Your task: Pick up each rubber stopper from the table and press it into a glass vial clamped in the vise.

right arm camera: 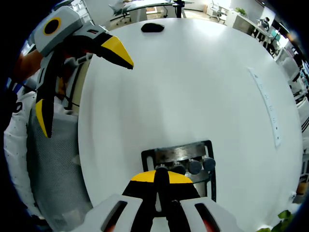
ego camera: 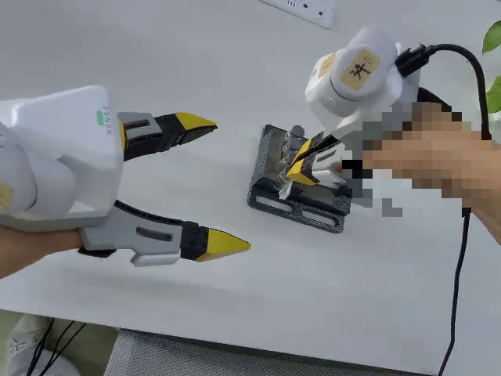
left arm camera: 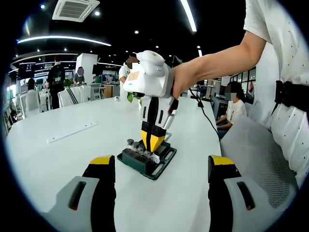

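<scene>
**Student:** Head view: which tongs are which?

**Tutor:** The left tongs (ego camera: 213, 184) are at the near left, held above the white counter (ego camera: 235, 70). The right tongs (ego camera: 301, 168) are at the upper right, gripped by a hand (ego camera: 438, 157), with their tips down on the vise (ego camera: 293, 205).

**Student:** State of each?

**Tutor:** Left: jaws spread wide, holding nothing (bare counter lies between the two yellow tips). Right: jaws drawn together, the yellow tips meeting in a point. Whether anything is nipped between them cannot be told.

**Student:** Where are the task's things?

**Tutor:** The vise stands on the counter, well ahead of the left tongs. In the right gripper view, grey stoppers (right arm camera: 195, 167) sit in a row along its top. The closed tips meet that row at the end that lies leftmost in this view. In the left gripper view, the vials (left arm camera: 137, 147) stand upright in the vise, each capped in grey. The right tongs point straight down onto them, seen between the left tongs' own spread jaws.

**Student:** Anything else on the counter?

**Tutor:** A white power strip (left arm camera: 72, 131) lies flat, well apart from the vise. A black cable (ego camera: 462, 258) runs from the right tongs down past the counter's near edge.
</scene>
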`<state>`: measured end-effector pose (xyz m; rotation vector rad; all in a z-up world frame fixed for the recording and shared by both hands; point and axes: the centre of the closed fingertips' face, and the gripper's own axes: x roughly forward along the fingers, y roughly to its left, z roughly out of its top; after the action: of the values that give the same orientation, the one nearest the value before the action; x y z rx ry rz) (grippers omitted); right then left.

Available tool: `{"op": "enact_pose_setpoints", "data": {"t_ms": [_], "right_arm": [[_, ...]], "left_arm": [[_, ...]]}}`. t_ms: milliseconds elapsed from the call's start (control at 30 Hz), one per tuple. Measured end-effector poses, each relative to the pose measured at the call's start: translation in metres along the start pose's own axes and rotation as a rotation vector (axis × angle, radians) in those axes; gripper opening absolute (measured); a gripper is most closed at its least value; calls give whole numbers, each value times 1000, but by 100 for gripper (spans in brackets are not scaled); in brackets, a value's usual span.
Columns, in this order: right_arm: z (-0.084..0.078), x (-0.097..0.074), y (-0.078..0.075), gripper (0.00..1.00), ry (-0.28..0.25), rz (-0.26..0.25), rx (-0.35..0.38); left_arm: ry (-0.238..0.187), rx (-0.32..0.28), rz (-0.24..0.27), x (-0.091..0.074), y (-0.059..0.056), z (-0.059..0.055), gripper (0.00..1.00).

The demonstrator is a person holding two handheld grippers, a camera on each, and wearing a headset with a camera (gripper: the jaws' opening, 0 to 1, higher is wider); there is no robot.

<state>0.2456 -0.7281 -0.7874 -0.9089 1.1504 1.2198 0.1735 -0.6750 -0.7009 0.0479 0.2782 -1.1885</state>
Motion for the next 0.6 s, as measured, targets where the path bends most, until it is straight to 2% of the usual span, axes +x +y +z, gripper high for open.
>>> {"op": "enact_pose_setpoints", "data": {"t_ms": [167, 233, 333, 600], "right_arm": [[2, 0, 2, 1, 18, -30, -32], [2, -2, 0, 2, 4, -35, 9], [2, -2, 1, 2, -4, -47, -26], [3, -2, -2, 3, -78, -51, 42]], "left_arm": [[0, 17, -12, 1, -3, 5, 78], [-1, 22, -12, -1, -3, 7, 77], [0, 26, -6, -4, -1, 8, 77], [10, 33, 1, -10, -1, 8, 78]]}}
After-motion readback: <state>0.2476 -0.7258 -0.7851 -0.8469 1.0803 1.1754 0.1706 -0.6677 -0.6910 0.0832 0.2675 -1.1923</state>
